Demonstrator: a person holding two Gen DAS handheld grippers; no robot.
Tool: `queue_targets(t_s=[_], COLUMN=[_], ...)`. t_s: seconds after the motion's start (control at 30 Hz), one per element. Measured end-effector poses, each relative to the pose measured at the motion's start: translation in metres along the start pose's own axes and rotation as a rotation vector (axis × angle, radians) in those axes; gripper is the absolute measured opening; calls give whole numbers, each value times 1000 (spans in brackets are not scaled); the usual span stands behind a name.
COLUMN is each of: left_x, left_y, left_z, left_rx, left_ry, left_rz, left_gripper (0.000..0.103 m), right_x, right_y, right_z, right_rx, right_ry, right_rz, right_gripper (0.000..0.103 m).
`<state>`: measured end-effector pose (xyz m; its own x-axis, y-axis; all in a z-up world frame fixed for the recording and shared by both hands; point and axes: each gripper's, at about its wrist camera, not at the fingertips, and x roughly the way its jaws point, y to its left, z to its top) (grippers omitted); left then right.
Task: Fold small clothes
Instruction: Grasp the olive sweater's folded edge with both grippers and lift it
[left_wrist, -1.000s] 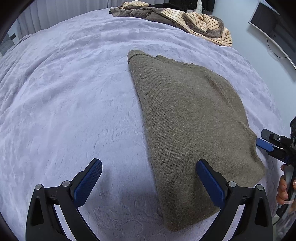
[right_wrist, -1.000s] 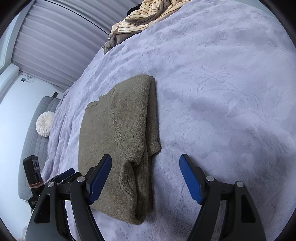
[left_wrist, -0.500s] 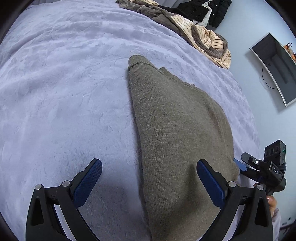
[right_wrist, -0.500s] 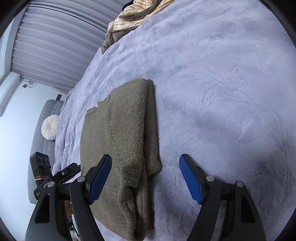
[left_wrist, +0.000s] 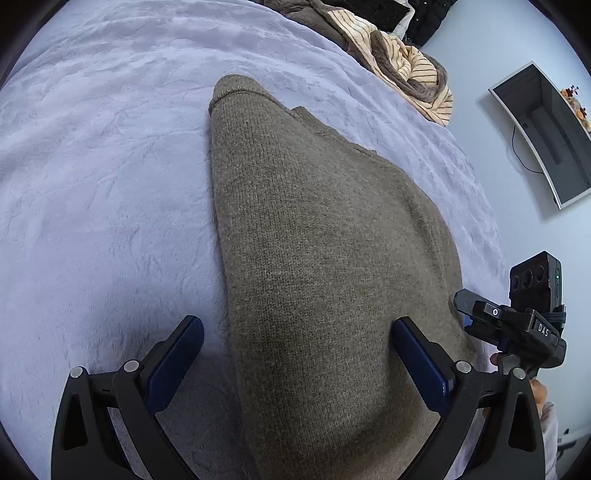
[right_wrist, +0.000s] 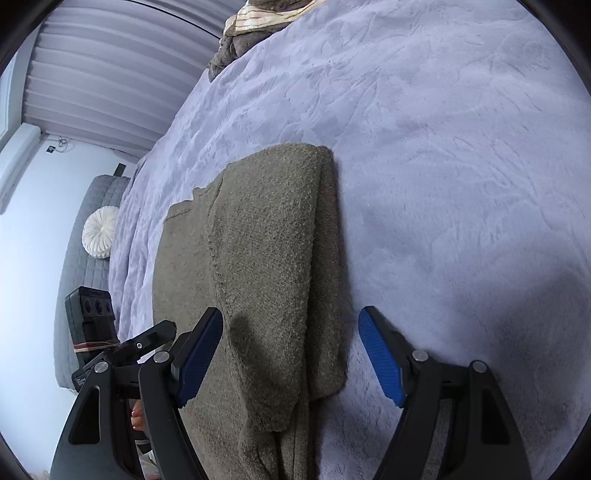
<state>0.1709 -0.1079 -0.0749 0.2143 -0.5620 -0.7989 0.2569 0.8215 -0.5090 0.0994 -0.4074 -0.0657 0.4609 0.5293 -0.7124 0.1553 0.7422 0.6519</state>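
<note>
A wide bed covered by a pale lavender plush blanket with an embossed leaf pattern (left_wrist: 110, 184) fills both views; most of its surface lies bare, with open room to the left of the garment in the left wrist view and to the right of it in the right wrist view. A folded olive-green knitted sweater (left_wrist: 317, 258) lies flat on the blanket near the bed's near edge, its long folded edges running away from the cameras and a ribbed cuff or hem at the far end; in the right wrist view a narrower folded layer lies on top along its right side (right_wrist: 266, 266). A heap of cream striped and brown clothes (left_wrist: 402, 70) sits well apart at the far edge of the bed; a dark curved screen (left_wrist: 546, 133) hangs on the wall beyond; a round white pleated cushion (right_wrist: 99, 232) rests on a grey quilted seat beside the bed.

The left gripper (left_wrist: 295, 358), black with blue ribbed pads, stands wide apart over the sweater's near end, holding nothing; whether its right pad brushes the knit cannot be told. The right gripper (right_wrist: 291, 354) is likewise wide apart, straddling the sweater's right folded edge with nothing clamped. White letters "DAS" show on the right gripper's body in the left wrist view.
</note>
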Motion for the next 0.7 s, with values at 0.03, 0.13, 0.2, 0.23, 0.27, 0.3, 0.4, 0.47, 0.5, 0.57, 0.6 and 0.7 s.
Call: queue_targets(t_s=[0.03,0.13,0.2,0.23,0.27,0.3,0.4,0.47,0.5,0.57,0.6,0.7], left_x=[2,4,5,5,6,6,8,9,10,12,12,11], left_y=[0,-1,-2,-3,-3,-3,-2,-2,-2,-4,-5,-10], left_z=[1,2,3,3,3,4,5,6,6,7,7,6], left_rx=[1,8,13,15,18,20,25,32,33,34,36,53], left_ry=[-2,-7,-7,-7,-6,-5,-4,-5,-5,-4,-3,-9], left_rz=[-1,0,4,7,9,9,4,0,-1,-1,-1,4], left_gripper=[102,102,102,102,102,102,102,102,102,102,102,98], right_x=[4,13,17,18,19,20,21,24,28,34,36,43], right_y=[2,7,9,11,14,18,21,17,16,15,17,27], right_z=[2,6,9,10,10,10,7,9,9,11,11,12], right_rx=[-8,-27,-37,-42,-50,-61,-82,-77,-78,-91,-96,-100], right_ry=[6,22,30,32,34,36,41,51,61,71,72,82], right_rz=[1,8,27,50,88,127,146,154,161,158,149,92], right_gripper=[79,79,80,81,81,81,83,83,83,83,83,80])
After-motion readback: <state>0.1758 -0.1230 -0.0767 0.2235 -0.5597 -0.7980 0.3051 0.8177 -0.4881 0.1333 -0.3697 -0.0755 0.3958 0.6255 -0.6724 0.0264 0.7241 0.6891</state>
